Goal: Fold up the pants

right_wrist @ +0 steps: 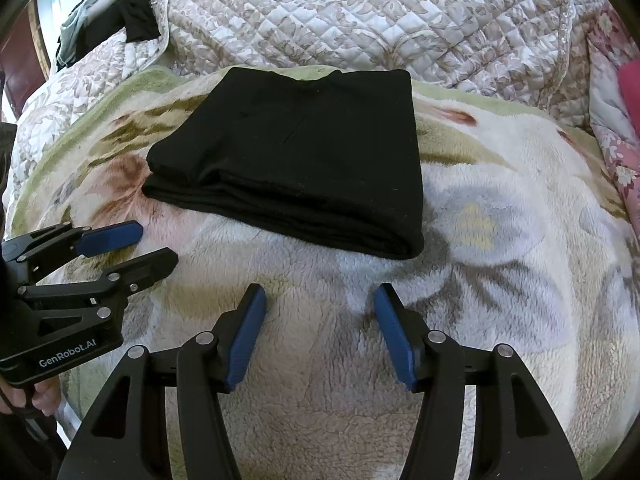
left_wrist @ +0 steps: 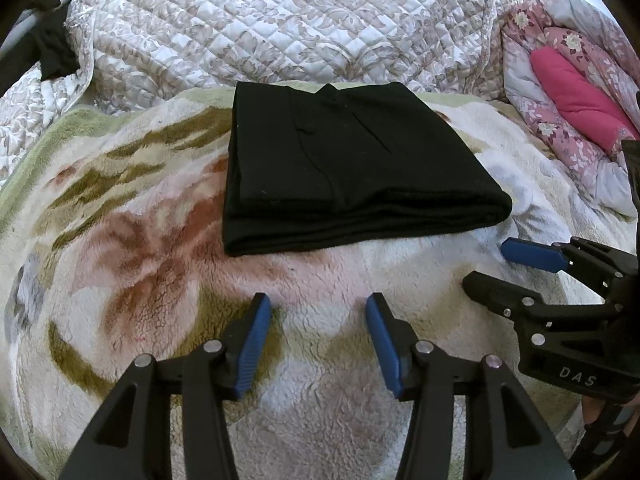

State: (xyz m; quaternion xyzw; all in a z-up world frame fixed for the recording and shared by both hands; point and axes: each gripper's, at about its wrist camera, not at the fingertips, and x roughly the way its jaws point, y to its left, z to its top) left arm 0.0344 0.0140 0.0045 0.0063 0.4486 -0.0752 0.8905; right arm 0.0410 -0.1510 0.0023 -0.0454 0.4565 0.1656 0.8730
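I am working over a bed spread with a fluffy floral fleece blanket [left_wrist: 168, 264], cream with brown, olive and grey flowers and a pale green border.

Nearest me, I count two grippers. My left gripper [left_wrist: 319, 312] sits at the bottom centre of the left wrist view, its two blue-padded fingers [left_wrist: 253, 344] spread wide with only fleece between them. My right gripper [right_wrist: 320, 304] fills the bottom centre of the right wrist view the same way, fingers parted and holding nothing. Each one also shows sideways in the other's camera: the right at the lower right edge of the left view, the left at the lower left edge of the right view, side by side and both pointing towards the far side of the bed.

Just beyond the fingertips, with a band of bare fleece between, lies one pair of black pants [left_wrist: 344, 160], folded into a thick square stack, layered edges facing me. It sits mid-frame, apart from both grippers. Bare fleece surrounds it left, right and near.

Behind it, at the top of the frame, rises one quilted beige-and-white bedspread [left_wrist: 280, 24]. At the upper right lies one pink floral comforter [left_wrist: 568, 92]; dark clothes [right_wrist: 132, 20] hang at the upper left.
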